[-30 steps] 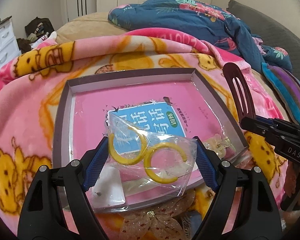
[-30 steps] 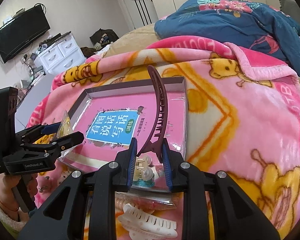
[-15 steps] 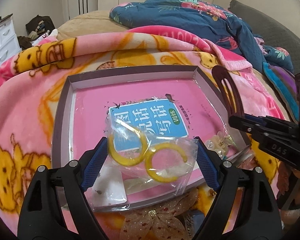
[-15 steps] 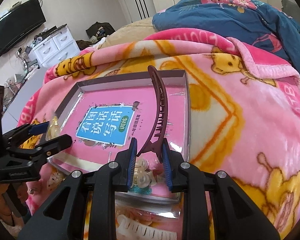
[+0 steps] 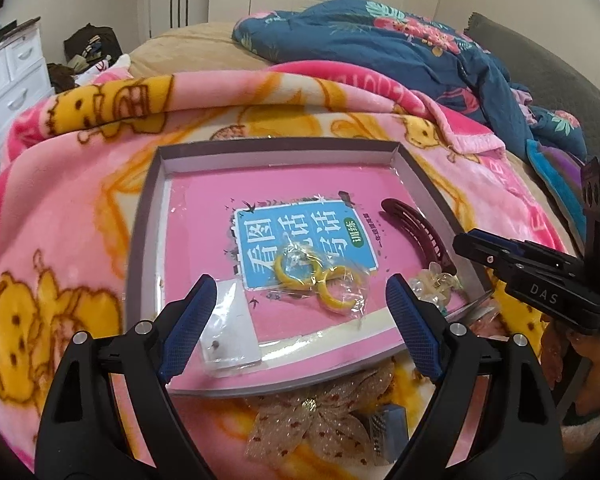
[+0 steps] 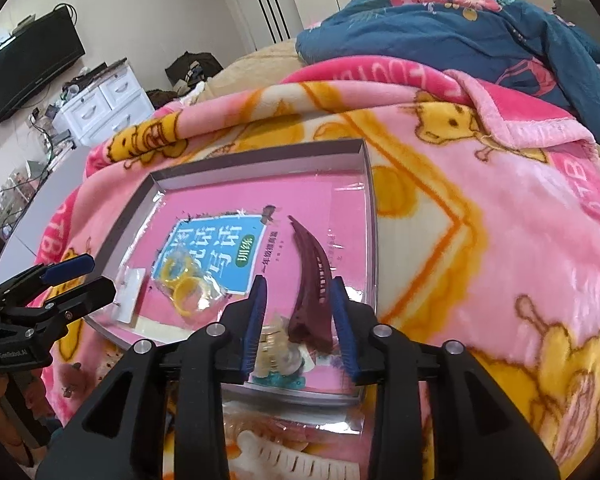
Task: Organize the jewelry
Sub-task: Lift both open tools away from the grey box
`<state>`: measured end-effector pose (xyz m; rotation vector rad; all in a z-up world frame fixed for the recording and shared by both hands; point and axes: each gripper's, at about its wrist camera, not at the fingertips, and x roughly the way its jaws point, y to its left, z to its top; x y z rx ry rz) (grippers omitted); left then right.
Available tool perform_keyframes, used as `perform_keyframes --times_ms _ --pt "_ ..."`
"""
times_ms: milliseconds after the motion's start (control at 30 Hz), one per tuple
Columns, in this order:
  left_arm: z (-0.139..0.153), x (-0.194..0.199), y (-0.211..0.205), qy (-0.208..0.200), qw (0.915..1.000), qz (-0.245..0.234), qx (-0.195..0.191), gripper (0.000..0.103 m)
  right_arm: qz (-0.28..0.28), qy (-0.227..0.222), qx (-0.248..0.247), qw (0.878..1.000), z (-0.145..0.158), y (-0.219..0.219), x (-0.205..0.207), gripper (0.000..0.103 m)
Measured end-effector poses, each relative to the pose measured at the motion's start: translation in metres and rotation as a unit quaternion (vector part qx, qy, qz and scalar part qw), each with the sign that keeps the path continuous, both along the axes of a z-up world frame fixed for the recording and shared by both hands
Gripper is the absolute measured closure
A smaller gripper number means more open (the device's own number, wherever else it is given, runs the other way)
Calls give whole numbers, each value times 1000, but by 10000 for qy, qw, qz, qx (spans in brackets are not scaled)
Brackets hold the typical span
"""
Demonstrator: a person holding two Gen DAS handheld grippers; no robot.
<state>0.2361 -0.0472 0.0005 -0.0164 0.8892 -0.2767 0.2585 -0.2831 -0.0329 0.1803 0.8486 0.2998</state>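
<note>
A shallow grey tray [image 5: 148, 216] with a pink book cover inside lies on the pink blanket; it also shows in the right wrist view [image 6: 260, 152]. A clear bag with yellow hoop earrings [image 5: 320, 280] lies in the tray, also seen in the right wrist view [image 6: 184, 288]. My left gripper [image 5: 300, 308] is open just behind it, touching nothing. A maroon hair clip [image 6: 310, 284] lies in the tray, also visible in the left wrist view [image 5: 416, 228]. My right gripper [image 6: 298, 324] is open around its near end.
A small white card [image 5: 228, 332] and clear bead hair pieces [image 6: 276, 348] also lie in the tray. A gold mesh bow [image 5: 324, 416] and a white claw clip [image 6: 300, 460] lie on the blanket in front of the tray. A blue quilt [image 5: 400, 44] lies behind.
My left gripper let go of the earring bag and it now lies in the tray. My right gripper opened and the maroon clip dropped flat into the tray.
</note>
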Motion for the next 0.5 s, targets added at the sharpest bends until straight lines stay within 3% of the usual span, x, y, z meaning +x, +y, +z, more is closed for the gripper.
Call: perform_keyframes --times_ms 300,367,500 --pt "23 -19 7 -225 9997 82 -21 21 34 -424 212 9989 31 -3 -34 45" --pt "29 -25 8 -290 9995 78 -37 19 29 -501 249 9984 38 -3 -41 35" --pt "38 -33 8 -377 9992 92 43 16 -68 -662 282 9974 51 -6 -53 26"
